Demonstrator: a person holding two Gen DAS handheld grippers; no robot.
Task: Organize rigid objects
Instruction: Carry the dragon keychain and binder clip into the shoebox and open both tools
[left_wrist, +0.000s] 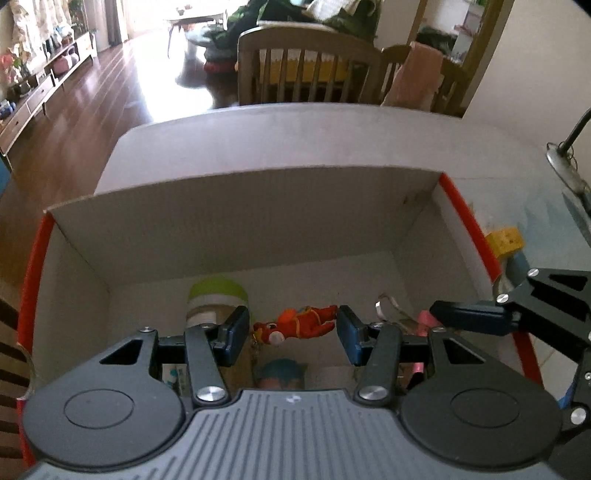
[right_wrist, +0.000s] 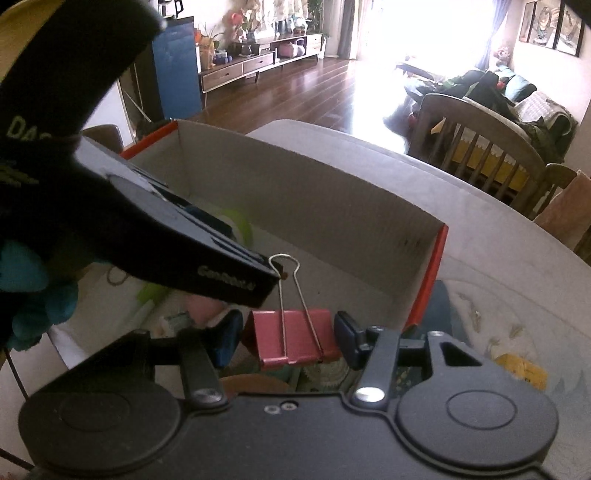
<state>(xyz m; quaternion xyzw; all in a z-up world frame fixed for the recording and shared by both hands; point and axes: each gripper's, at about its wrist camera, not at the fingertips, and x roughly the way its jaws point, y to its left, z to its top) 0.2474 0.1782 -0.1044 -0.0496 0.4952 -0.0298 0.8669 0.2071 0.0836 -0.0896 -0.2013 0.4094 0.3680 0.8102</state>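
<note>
My left gripper (right_wrist: 255, 280) blocks most of the box (right_wrist: 332, 199) interior in the right wrist view; only a green sliver of the lime-lidded jar (left_wrist: 216, 295) shows there. In the left wrist view, my own housing cuts off the teal-topped item (left_wrist: 282, 373) inside the box; can't identify it. Yellow block (left_wrist: 506, 240) beside the box: blurred.

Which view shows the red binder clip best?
The right wrist view: the red binder clip sits large and unobstructed between the right gripper jaws. The left wrist view shows only a pink sliver that may be it.
</note>
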